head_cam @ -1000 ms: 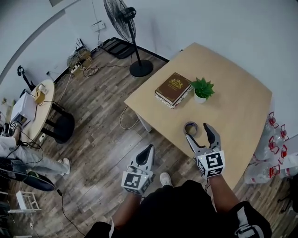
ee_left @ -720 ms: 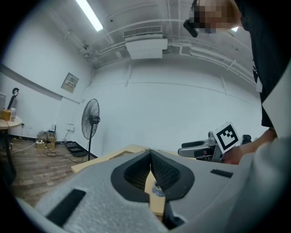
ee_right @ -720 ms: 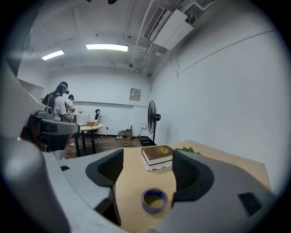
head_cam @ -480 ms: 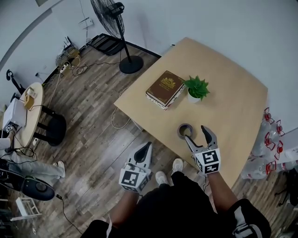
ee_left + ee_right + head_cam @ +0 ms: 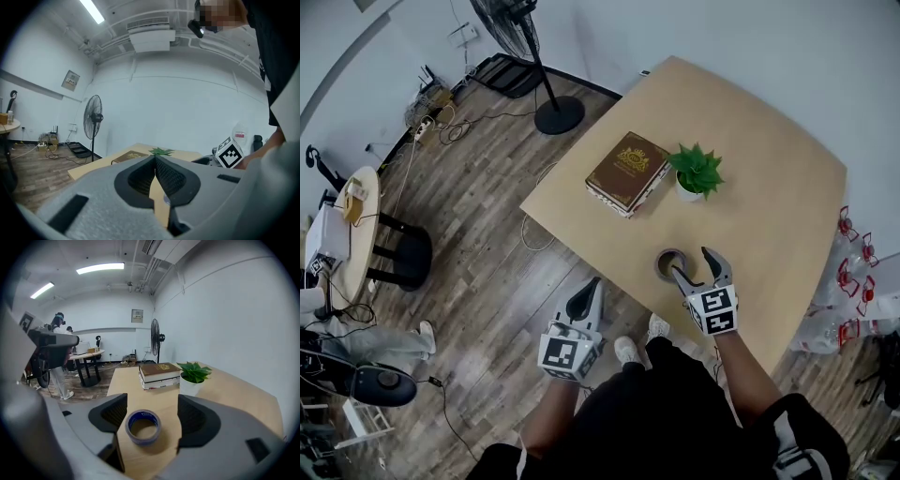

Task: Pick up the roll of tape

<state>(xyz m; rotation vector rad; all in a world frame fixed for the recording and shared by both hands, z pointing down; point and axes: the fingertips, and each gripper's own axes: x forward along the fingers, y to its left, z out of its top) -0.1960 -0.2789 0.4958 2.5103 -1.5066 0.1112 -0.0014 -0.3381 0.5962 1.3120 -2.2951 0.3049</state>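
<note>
Near the edge of the pale wooden desk (image 5: 769, 178) lay the blue-rimmed roll of tape (image 5: 143, 426), flat between the jaws of the released right tongs (image 5: 151, 404). Closing on it seemed the next move. The left tongs (image 5: 155, 164) hung clenched, empty.

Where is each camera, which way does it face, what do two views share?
Head view: on the head, steeply down at the table; shows arms, left gripper, right gripper.
Left gripper view: on that gripper, along its shut jaws towards the fan.
Right gripper view: on that gripper, at tape between its open jaws.
Shared: head and right gripper views both show tape, book, plant.
</note>
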